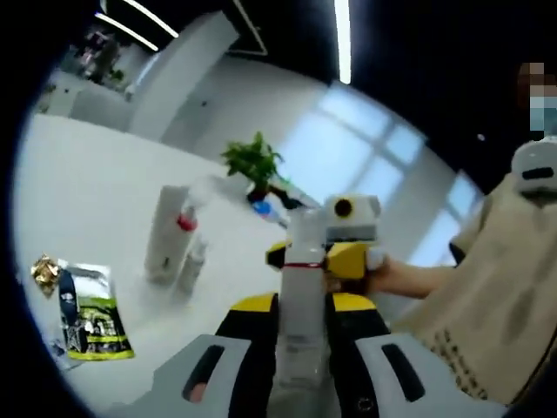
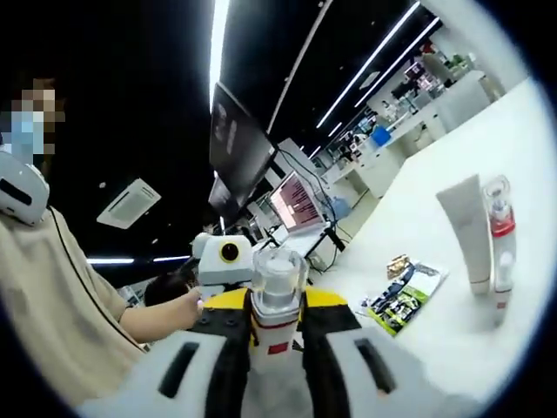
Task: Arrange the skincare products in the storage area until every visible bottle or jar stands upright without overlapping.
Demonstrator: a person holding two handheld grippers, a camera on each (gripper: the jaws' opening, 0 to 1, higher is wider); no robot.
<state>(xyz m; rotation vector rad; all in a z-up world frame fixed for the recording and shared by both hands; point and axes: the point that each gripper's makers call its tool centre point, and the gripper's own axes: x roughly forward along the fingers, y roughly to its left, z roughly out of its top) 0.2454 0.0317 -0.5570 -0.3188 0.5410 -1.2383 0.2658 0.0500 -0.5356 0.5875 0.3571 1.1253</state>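
A slim white bottle (image 1: 305, 239) with a thin red band stands between the jaws of my left gripper (image 1: 302, 305), which is shut on it. Right behind it is the right gripper's yellow body (image 1: 352, 257), held by a hand. In the right gripper view, a bottle with a clear cap (image 2: 278, 274) and a red band sits in my right gripper (image 2: 277, 305), shut on it, with the left gripper's body (image 2: 224, 261) close behind. On the white table stand a white tube (image 1: 165, 231) (image 2: 464, 228) and a red-banded spray bottle (image 1: 188, 222) (image 2: 499, 231).
A small clear bottle (image 1: 193, 266) stands by the tube. A green and black sachet (image 1: 91, 315) (image 2: 406, 296) and a gold-wrapped bit (image 1: 43, 272) (image 2: 399, 264) lie flat on the table. A potted plant (image 1: 254, 161) is farther back. A person in beige stands close by.
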